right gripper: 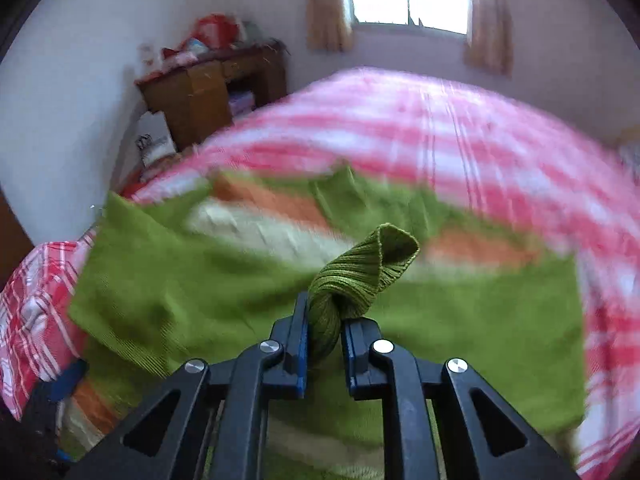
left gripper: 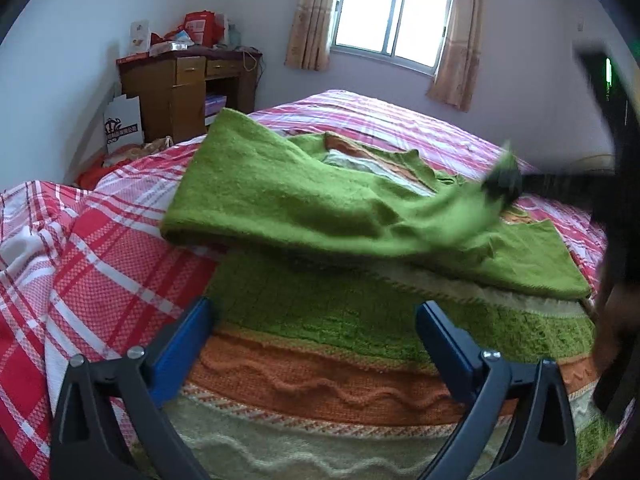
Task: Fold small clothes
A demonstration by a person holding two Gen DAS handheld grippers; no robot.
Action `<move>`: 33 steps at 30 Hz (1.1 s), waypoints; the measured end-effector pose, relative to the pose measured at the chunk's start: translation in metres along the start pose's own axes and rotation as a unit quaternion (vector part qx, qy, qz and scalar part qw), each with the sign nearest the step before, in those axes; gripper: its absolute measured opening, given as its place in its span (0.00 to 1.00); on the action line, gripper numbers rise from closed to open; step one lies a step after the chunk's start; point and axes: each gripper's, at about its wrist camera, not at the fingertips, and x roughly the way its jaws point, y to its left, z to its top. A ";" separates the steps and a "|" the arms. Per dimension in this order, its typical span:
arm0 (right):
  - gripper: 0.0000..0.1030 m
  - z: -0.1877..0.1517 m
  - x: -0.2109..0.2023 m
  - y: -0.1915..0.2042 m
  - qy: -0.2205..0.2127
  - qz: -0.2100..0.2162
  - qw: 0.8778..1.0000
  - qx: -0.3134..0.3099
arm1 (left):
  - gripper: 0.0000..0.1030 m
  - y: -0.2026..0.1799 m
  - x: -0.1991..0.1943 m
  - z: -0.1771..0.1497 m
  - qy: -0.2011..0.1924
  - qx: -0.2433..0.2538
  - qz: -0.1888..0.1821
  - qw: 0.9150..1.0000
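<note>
A small knitted sweater [left gripper: 328, 328] in green with orange and cream bands lies on the bed. My left gripper [left gripper: 316, 320] is open and empty, its blue pads low over the sweater's body. My right gripper [right gripper: 325, 320] is shut on the ribbed green sleeve cuff [right gripper: 360, 272]. It holds the green sleeve [left gripper: 280, 200] lifted across the sweater, and shows blurred at the right of the left wrist view [left gripper: 504, 184]. The sweater also fills the right wrist view [right gripper: 200, 292], blurred by motion.
The bed has a red, pink and white plaid cover [left gripper: 80, 260]. A wooden desk [left gripper: 188, 88] with clutter stands at the back left by the wall. A white paper bag [left gripper: 124, 124] leans beside it. A curtained window [left gripper: 392, 12] is behind the bed.
</note>
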 end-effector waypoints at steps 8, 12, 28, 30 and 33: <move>0.14 0.092 -0.104 -0.015 -0.152 0.001 0.988 0.003 | 1.00 0.002 0.000 0.001 0.000 -0.007 -0.004 1.000; 0.14 0.086 -0.125 -0.053 -0.165 -0.018 0.986 0.009 | 1.00 0.000 0.001 0.001 0.002 -0.004 0.002 1.000; 0.58 -0.077 -0.040 -0.160 0.031 -0.096 0.993 0.058 | 1.00 -0.002 0.005 0.002 0.009 0.005 0.017 1.000; 0.61 -0.083 -0.062 -0.173 0.018 -0.119 0.989 0.089 | 1.00 -0.002 0.005 0.002 0.009 0.007 0.019 1.000; 0.60 -0.085 -0.099 -0.186 -0.036 -0.140 0.982 0.126 | 1.00 -0.004 0.004 0.002 0.010 0.011 0.025 1.000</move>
